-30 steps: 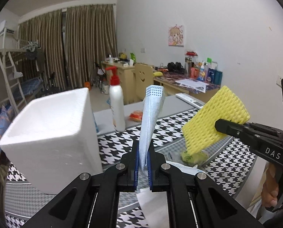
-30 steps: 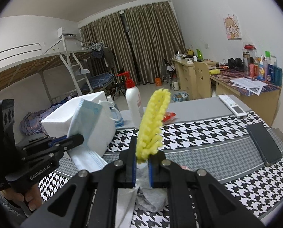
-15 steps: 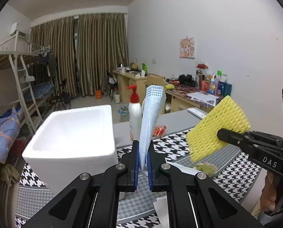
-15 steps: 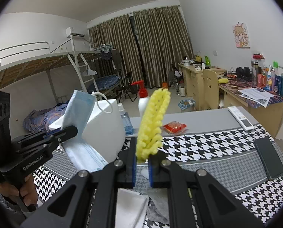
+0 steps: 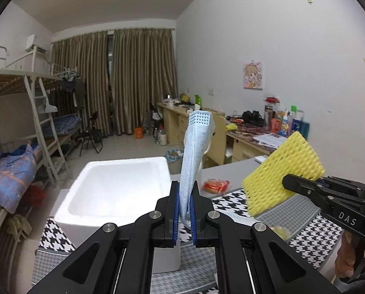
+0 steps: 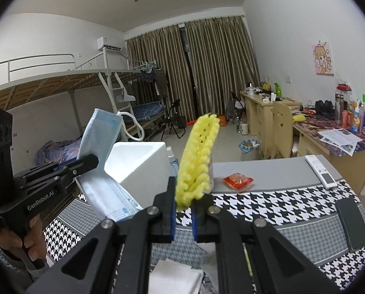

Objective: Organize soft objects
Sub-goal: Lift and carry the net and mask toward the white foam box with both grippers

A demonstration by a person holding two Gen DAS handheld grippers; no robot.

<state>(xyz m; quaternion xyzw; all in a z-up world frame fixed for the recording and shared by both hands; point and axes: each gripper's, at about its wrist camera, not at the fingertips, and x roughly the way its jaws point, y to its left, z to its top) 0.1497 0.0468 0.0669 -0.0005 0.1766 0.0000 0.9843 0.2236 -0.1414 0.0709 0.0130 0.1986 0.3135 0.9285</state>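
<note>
Left gripper [image 5: 184, 210] pinches blue face mask [image 5: 194, 152] upright above white foam box [image 5: 118, 186]; right gripper [image 6: 183, 216] pinches yellow foam net [image 6: 199, 156] beside. Advice: centre each over box cavity, lower, then release.

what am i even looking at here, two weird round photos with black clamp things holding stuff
No robot here: a person holds a black handheld tool in each hand, each ending in tongs with a wide-angle camera behind them, hence the round pictures.

One picture looks along the left tongs, shut on a blue face mask. The other looks along the right tongs, shut on a yellow foam net sleeve. Each tool also shows from the side in the other's picture.

Below is a table with a houndstooth cloth. On it stand a white foam box, open on top, a red snack packet, a remote and a dark phone.
</note>
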